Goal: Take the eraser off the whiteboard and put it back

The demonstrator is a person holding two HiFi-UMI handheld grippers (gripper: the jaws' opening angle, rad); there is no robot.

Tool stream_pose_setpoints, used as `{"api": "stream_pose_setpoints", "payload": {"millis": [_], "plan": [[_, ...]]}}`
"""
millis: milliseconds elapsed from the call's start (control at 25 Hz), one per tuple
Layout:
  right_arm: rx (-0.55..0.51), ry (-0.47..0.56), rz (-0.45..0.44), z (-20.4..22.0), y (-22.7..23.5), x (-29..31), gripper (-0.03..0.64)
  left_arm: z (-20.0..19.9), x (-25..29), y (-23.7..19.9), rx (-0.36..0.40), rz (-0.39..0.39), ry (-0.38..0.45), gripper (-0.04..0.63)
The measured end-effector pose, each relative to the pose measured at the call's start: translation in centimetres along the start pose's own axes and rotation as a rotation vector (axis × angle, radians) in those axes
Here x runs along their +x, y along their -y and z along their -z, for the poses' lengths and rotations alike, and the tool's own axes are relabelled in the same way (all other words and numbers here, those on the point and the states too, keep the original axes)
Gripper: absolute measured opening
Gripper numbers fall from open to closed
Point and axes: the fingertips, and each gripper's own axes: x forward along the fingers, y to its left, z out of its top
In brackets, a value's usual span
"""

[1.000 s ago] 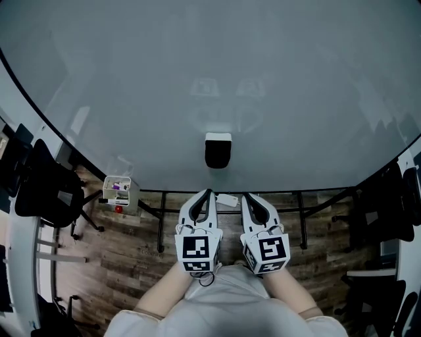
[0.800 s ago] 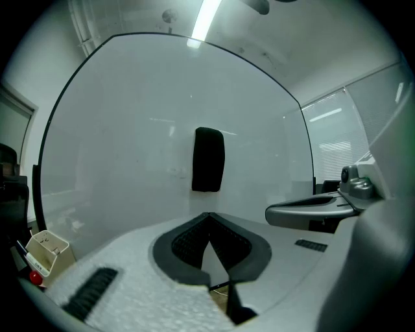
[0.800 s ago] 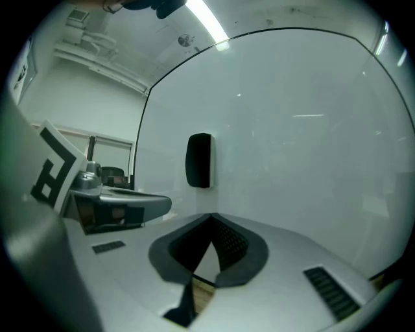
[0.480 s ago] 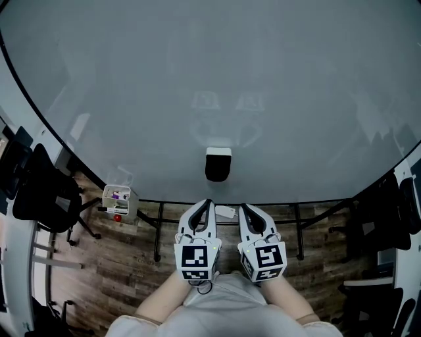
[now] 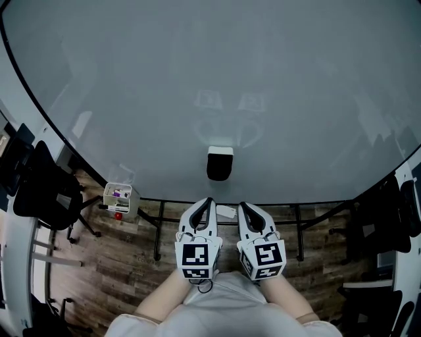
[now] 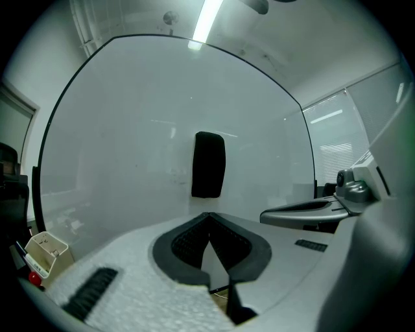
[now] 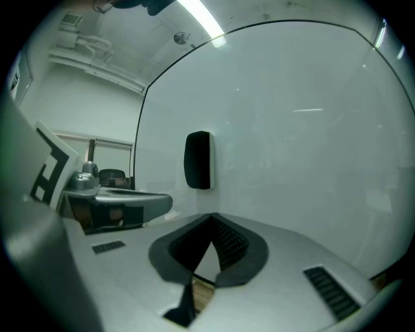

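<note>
**Both Grippers Closed, Eraser on Board**

In the head view we locate the eraser (image 5: 219, 163) on the whiteboard (image 5: 210, 79) at frame centre. It sits just above the left gripper (image 5: 208, 201) and right gripper (image 5: 243, 206), apart from both. The gripper views add what the head view lacks: each pair of jaws is pressed together and empty (tips meeting at a point), and a ceiling light (image 6: 206, 19) shows at the top. Between jaws and eraser we see only bare board. A small caddy (image 5: 118, 196) sits at the board's lower-left edge, and a dark chair (image 5: 41, 191) stands at far left on the wooden floor (image 5: 125, 253).
</note>
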Motion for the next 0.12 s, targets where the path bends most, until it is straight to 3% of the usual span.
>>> {"api": "stream_pose_setpoints", "payload": {"millis": [120], "plan": [[0.000,-0.003,0.000,0.08,-0.04,-0.13,0.026,0.27,-0.08,0.21,-0.013,0.009,-0.011,0.017]]}}
